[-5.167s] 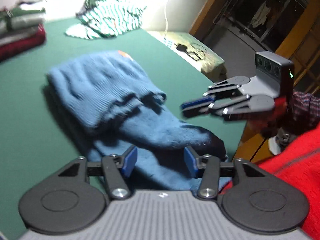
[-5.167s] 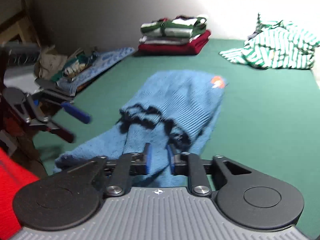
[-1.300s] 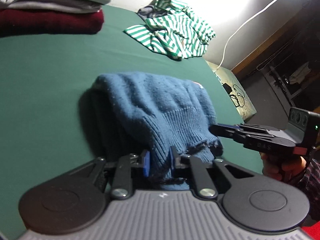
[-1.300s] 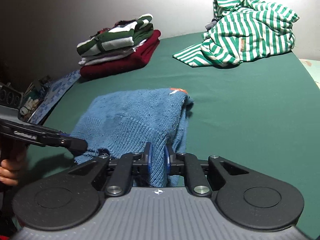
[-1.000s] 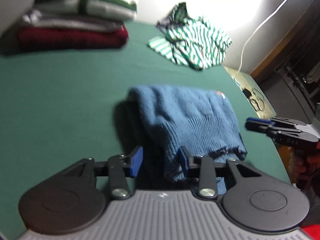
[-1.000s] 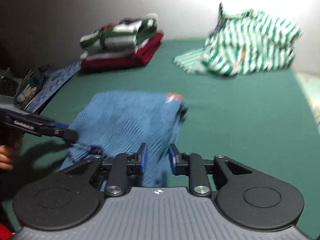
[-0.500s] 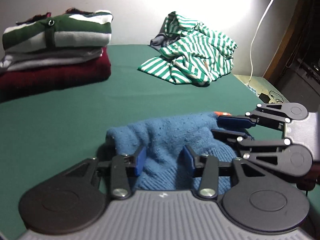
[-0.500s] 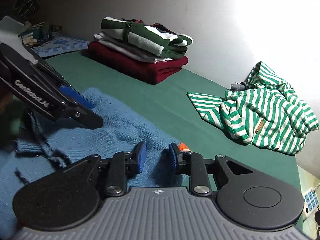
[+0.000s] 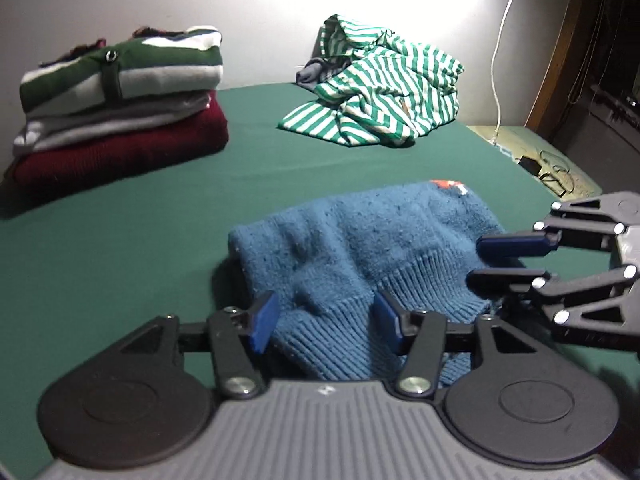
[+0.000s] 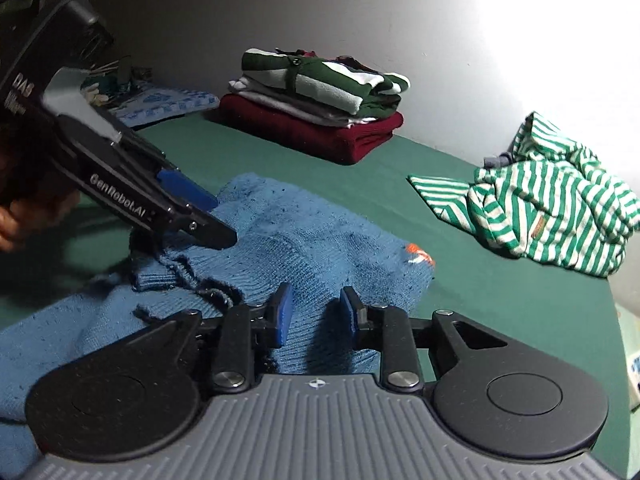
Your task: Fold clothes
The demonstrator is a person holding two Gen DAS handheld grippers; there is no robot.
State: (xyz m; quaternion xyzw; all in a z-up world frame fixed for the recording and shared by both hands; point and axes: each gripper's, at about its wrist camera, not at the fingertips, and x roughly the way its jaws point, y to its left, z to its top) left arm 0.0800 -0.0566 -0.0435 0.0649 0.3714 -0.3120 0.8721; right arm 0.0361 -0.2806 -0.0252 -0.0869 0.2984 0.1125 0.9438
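Observation:
A blue knit sweater (image 9: 360, 240) with an orange label (image 9: 448, 186) lies folded on the green table (image 9: 120, 240). My left gripper (image 9: 325, 320) hovers over its ribbed hem. Its jaws are opening, with the hem between them but the pads not pressing on it. In the right wrist view the sweater (image 10: 312, 240) lies under my right gripper (image 10: 316, 312), whose jaws are easing open a little and grip nothing. The left gripper (image 10: 222, 220), held by a hand, reaches in from the left above the frayed hem. The right gripper (image 9: 478, 262) comes in from the right edge of the left wrist view.
A stack of folded clothes (image 9: 120, 100) sits at the back left of the table. A crumpled green-and-white striped garment (image 9: 384, 100) lies at the back right. A white cable and a charger (image 9: 552, 164) lie beyond the table's right edge. A blue patterned cloth (image 10: 168, 104) lies off the far left.
Both grippers have let go of the sweater's hem and now stand low over it. The left jaws have widened steadily. Both views have rolled to level.

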